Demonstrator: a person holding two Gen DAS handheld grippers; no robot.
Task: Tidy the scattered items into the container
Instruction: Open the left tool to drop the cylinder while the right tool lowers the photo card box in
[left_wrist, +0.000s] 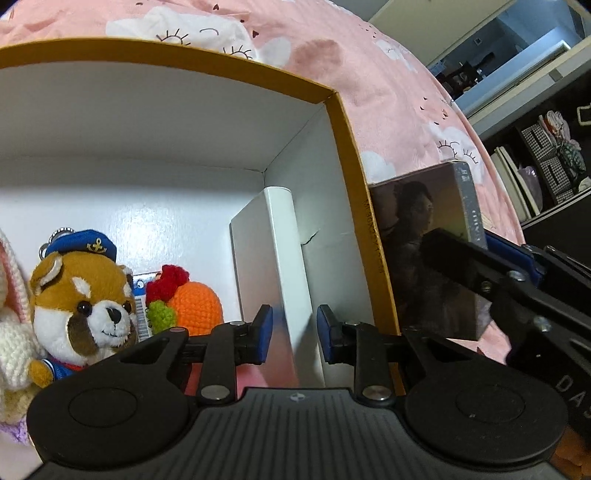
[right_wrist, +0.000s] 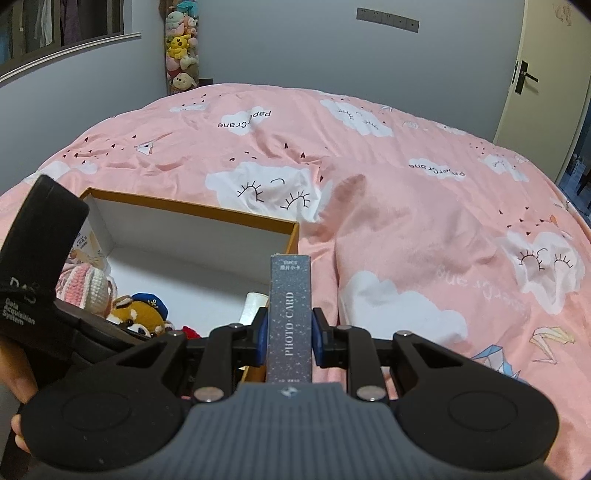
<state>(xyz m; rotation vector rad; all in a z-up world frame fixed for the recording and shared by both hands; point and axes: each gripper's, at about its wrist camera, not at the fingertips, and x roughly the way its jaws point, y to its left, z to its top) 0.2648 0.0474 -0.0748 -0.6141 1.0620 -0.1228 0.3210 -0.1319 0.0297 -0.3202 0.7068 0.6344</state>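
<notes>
Gripping a dark box (right_wrist: 291, 317) marked "PHOTO·CARD" on its narrow edge, the right gripper (right_wrist: 289, 339) had both blue pads pressed against the box's sides and held it upright just outside the near right corner of the container (right_wrist: 229, 218). That container, a cardboard box with a mustard-yellow rim and white inside, sat on a pink bedspread (right_wrist: 424, 221) printed with clouds. Inside it, a white box (left_wrist: 271, 266) stood on edge against the right wall. The left gripper (left_wrist: 294, 334) hung over that white box with its jaws parted, the box's edge between the blue pads (left_wrist: 264, 332) but not pinched as far as I could see. Further left lay a plush dog in a blue sailor cap (left_wrist: 83, 299), an orange crocheted toy (left_wrist: 195, 306) and a pink-and-cream knitted toy (left_wrist: 13, 314).
</notes>
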